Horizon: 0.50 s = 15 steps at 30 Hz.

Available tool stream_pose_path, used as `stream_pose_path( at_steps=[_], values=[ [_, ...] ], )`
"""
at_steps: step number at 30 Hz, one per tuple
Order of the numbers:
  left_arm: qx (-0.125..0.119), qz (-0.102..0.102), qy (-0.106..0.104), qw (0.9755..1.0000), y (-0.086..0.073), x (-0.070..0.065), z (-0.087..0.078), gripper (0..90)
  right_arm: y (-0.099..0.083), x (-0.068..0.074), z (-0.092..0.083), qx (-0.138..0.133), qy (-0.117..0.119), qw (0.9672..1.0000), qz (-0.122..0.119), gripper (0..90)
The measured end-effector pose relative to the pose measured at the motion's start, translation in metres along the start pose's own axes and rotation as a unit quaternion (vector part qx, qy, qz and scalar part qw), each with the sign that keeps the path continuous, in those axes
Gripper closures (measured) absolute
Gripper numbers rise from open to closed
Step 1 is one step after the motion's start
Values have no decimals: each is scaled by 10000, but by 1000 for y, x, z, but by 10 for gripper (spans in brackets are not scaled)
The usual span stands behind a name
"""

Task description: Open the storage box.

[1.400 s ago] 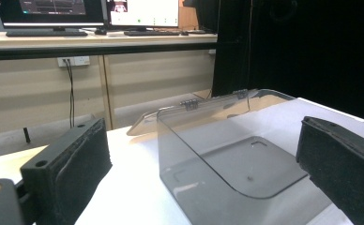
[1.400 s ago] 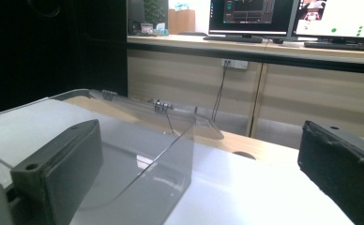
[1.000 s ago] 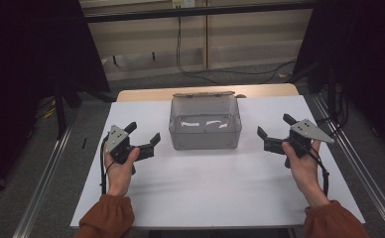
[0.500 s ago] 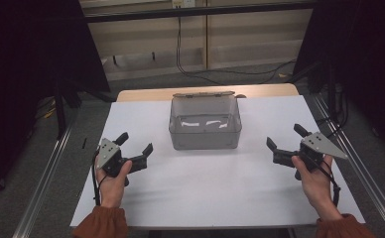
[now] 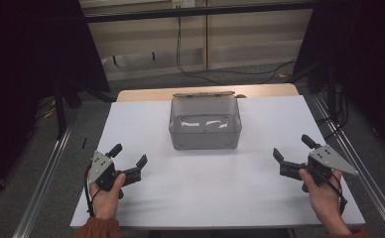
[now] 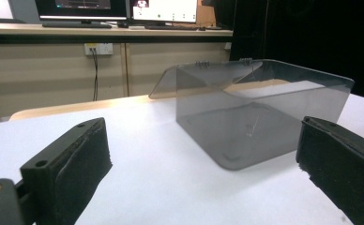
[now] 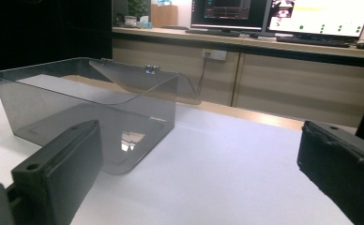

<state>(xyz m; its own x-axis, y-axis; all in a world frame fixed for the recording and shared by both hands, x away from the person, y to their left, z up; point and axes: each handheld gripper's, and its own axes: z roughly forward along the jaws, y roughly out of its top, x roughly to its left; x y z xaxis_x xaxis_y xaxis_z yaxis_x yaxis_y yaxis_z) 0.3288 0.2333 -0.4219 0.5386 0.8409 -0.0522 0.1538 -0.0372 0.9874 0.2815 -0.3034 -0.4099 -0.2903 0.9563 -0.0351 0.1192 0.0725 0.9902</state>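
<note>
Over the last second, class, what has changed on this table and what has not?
Both hands drew back toward the person and outward: the left gripper to the table's near left corner, the right gripper toward its right edge. Both remain open, holding nothing. The clear box, lid open, has not moved.

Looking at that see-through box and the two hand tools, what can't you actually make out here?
- Clear box, high view: glare on its floor; too small to tell marks from reflections.
- Lid, left gripper view: far part hidden behind the box.
- Left tool and right tool, gripper views: bodies cut off by the bottom edge.
</note>
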Motion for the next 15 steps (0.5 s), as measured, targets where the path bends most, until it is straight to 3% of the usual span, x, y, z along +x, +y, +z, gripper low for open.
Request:
stream_pose_path(
  at_steps=[8, 15],
  values=[
    [53, -77, 162, 9998, -10, -3, -15, 30, -16, -1, -17, 75, -83, 9999, 47, 2],
    [35, -67, 136, 9999, -13, -11, -23, 30, -26, -1, -31, 15, -354, 9993, 109, 1]
  ],
)
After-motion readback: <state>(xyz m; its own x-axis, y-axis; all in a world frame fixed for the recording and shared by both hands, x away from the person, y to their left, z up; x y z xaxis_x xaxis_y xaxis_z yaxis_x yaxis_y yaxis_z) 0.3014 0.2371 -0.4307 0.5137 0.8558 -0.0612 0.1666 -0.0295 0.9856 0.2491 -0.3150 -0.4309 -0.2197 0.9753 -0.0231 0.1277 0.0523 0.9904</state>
